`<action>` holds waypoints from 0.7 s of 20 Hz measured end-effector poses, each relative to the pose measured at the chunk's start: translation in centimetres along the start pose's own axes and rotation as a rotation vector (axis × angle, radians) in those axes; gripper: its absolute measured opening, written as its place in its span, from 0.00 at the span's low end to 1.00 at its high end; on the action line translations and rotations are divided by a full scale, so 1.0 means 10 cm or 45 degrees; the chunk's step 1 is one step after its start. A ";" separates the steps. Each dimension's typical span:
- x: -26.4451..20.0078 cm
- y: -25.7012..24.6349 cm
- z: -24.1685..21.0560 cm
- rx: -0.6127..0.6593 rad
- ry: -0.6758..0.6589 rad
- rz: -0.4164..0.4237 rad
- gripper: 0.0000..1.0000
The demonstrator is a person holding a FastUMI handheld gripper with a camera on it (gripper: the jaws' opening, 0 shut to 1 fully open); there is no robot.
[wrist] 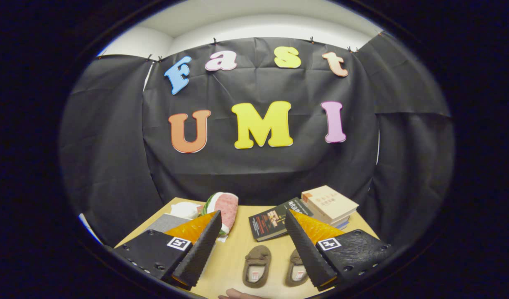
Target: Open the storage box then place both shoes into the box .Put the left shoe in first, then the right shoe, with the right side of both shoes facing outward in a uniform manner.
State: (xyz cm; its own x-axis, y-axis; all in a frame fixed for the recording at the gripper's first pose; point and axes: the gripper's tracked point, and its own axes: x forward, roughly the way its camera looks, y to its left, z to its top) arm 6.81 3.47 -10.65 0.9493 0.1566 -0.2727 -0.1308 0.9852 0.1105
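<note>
Gripper [250,241]: fingers spread wide, holding nothing, hovering above the worktop [233,265]. Left shoe [257,265] and right shoe [297,268]: both lying between the fingers, ungrasped; books beyond, far right. Storage box: not identifiable; every step judged outstanding.

Light wooden tabletop [238,249], watermelon-slice plush [223,207] toward its far edge, white soft bundle [184,209] just beside it, dark paperback book [275,220] lying flat, stack of beige books [329,205] touching it, grey flat item [165,223] beneath the white bundle
</note>
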 end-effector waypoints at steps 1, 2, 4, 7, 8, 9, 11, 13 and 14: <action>0.10 0.06 -0.13 0.028 0.043 0.026 0.95; 0.18 0.12 -0.23 0.058 0.090 0.060 0.95; 0.35 0.28 -0.46 0.102 0.176 0.129 0.95; 0.60 0.59 -0.78 0.145 0.298 0.274 0.95; 0.68 0.71 -0.87 0.141 0.327 0.331 0.95; 0.74 0.84 -0.94 0.135 0.339 0.407 0.95; 0.90 1.08 -1.15 0.143 0.396 0.547 0.95; 0.99 1.28 -1.42 0.241 0.547 0.674 0.95; 1.06 1.33 -1.52 0.297 0.605 0.699 0.95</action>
State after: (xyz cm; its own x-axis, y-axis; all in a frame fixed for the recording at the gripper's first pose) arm 10.80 19.33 -26.58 0.5334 0.6850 -0.4962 -0.4348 0.7252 0.5338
